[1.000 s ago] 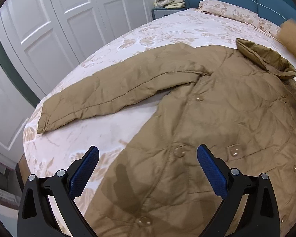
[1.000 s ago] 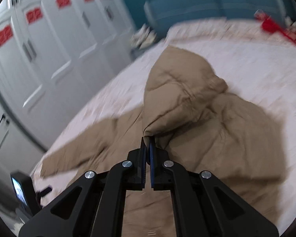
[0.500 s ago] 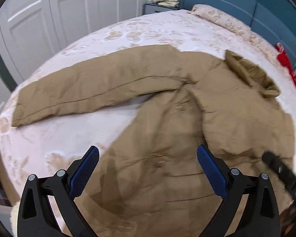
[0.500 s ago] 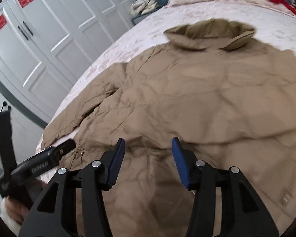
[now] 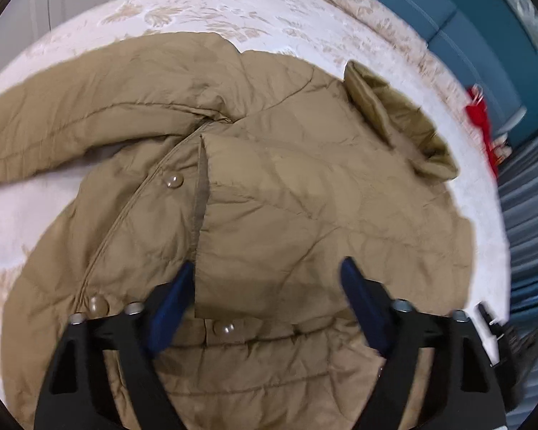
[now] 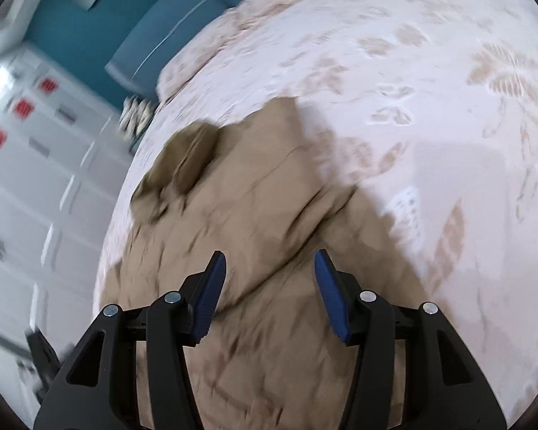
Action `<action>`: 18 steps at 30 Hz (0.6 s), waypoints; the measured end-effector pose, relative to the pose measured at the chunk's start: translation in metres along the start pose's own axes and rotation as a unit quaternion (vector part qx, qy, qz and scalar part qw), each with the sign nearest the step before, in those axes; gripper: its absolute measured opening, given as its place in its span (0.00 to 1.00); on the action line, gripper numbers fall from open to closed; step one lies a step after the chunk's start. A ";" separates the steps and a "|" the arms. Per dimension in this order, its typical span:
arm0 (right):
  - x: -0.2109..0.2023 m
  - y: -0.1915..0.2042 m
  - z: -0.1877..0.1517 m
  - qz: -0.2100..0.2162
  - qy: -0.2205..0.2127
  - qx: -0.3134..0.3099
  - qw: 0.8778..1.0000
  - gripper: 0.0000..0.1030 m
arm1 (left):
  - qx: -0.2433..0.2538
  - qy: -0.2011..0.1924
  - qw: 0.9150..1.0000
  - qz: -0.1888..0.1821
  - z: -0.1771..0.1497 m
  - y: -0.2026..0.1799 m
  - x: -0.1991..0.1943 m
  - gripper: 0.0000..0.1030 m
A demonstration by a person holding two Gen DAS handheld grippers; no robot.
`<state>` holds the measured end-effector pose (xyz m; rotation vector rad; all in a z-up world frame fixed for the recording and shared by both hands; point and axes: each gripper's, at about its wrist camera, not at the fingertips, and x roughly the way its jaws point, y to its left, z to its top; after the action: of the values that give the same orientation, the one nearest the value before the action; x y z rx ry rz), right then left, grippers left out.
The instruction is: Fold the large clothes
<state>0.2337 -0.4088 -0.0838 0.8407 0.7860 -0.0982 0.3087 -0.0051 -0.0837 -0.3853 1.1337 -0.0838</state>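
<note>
The tan puffer coat is spread out on the bed, which has a pale cover with a beige leaf print. One sleeve stretches off toward the left side of the left wrist view, and the other one is folded in across the chest, its cuff end lying over the snap-button front. The collar is bunched up at the far right edge of the coat.

The left gripper hangs right over that folded-in cuff, and its jaws have just been closing in. They're still apart though: the cuff sits in the gap between the blue pads, but they aren't pressing on it.

The right gripper has just been opening and now sits about half spread over the coat's right side, nothing pinched between its pads. That view is pretty motion-blurred, so the fabric detail is mush.

In the background there's a teal headboard, something red near it, and white wardrobe doors.
</note>
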 end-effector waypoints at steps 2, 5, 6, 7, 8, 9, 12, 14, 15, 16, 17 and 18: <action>0.014 -0.010 0.011 0.002 0.004 0.029 1.000 0.44 | 0.014 -0.005 1.000 0.022 0.003 -0.002 0.004 0.44; 0.030 -0.015 0.023 0.012 0.004 0.054 0.998 0.06 | 0.027 -0.022 0.999 0.033 0.007 -0.001 0.004 0.14; 0.029 -0.014 0.024 0.017 -0.002 0.051 0.999 0.03 | 0.028 -0.024 0.999 0.030 0.008 0.001 0.004 0.14; 0.023 -0.012 0.025 0.019 -0.016 0.044 0.999 0.02 | 0.032 -0.025 0.999 0.030 0.007 0.003 0.004 0.13; 0.018 -0.009 0.026 0.019 -0.028 0.031 0.999 0.02 | 0.040 -0.025 0.998 0.034 0.006 0.003 0.005 0.13; 0.015 -0.003 0.026 0.004 -0.038 0.007 0.999 0.02 | 0.052 -0.024 0.998 0.040 0.004 0.003 0.008 0.13; 0.033 -0.003 0.015 -0.072 -0.008 -0.046 0.996 0.01 | 0.082 -0.028 0.994 0.064 -0.007 -0.002 0.021 0.14; 0.047 -0.005 0.006 -0.099 0.007 -0.080 0.992 0.01 | 0.093 -0.036 0.992 0.078 -0.011 -0.005 0.027 0.14; 0.046 -0.002 0.005 -0.103 0.005 -0.083 0.991 0.02 | 0.103 -0.041 0.990 0.090 -0.014 -0.008 0.029 0.15; 0.045 0.002 0.007 -0.110 0.005 -0.085 0.990 0.03 | 0.110 -0.045 0.988 0.097 -0.016 -0.009 0.030 0.15; 0.044 0.003 0.008 -0.113 0.007 -0.085 0.990 0.03 | 0.115 -0.048 0.987 0.103 -0.017 -0.010 0.029 0.17; 0.041 0.005 0.008 -0.118 0.009 -0.081 0.990 0.05 | 0.117 -0.050 0.986 0.107 -0.017 -0.010 0.027 0.21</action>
<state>0.2700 -0.4025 -0.1042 0.5932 0.8960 -0.2338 0.3059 -0.0256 -0.1099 -0.0557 1.0453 -0.0083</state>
